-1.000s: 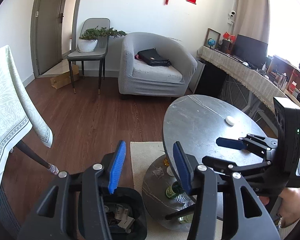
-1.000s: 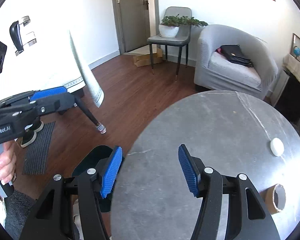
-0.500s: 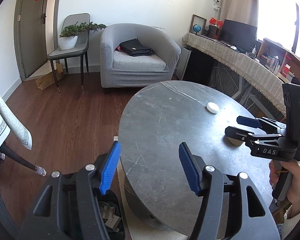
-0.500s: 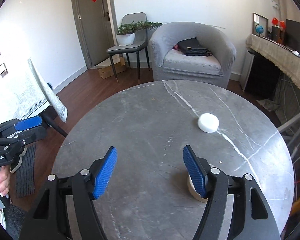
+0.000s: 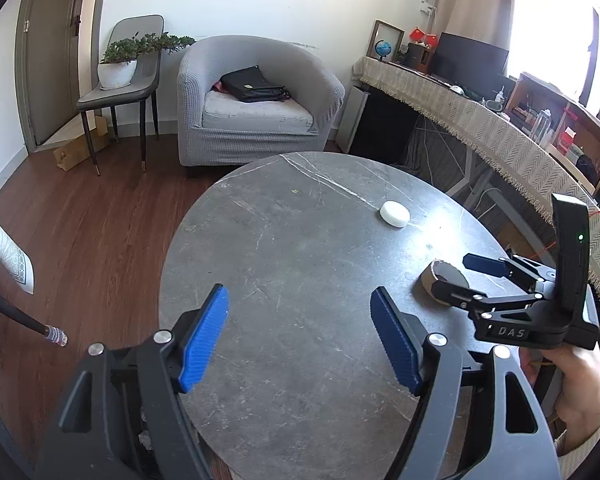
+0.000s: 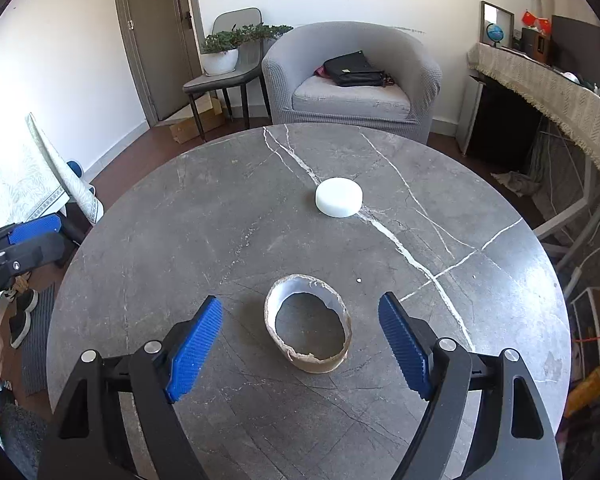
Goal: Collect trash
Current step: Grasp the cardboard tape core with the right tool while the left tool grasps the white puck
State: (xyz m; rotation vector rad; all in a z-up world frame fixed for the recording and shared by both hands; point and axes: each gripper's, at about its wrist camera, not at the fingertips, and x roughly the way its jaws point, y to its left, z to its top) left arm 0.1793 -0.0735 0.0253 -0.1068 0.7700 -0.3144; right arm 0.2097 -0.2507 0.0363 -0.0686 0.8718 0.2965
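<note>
A crushed cardboard tape core (image 6: 308,326) lies on the round grey marble table (image 6: 220,220). My right gripper (image 6: 300,344) hovers over it, the core between the blue pads with clear gaps on both sides; its jaws are closing. Beyond the core sits a white puck-shaped object (image 6: 339,196). In the left wrist view the core (image 5: 444,280) shows partly behind the right gripper (image 5: 458,276). My left gripper (image 5: 300,338) hangs over the table's near left part, jaws opening, nothing between them.
A grey armchair (image 5: 256,100) with a black bag stands behind the table, beside a chair carrying a potted plant (image 5: 120,64). A cloth-covered desk (image 5: 480,120) runs along the right. A draped table's corner (image 6: 40,176) and a floor mat are at the left.
Both grippers swung from the floor bin side over the tabletop. The right one came to straddle the tape core, which now lies between its pads. The left jaws spread wider.
</note>
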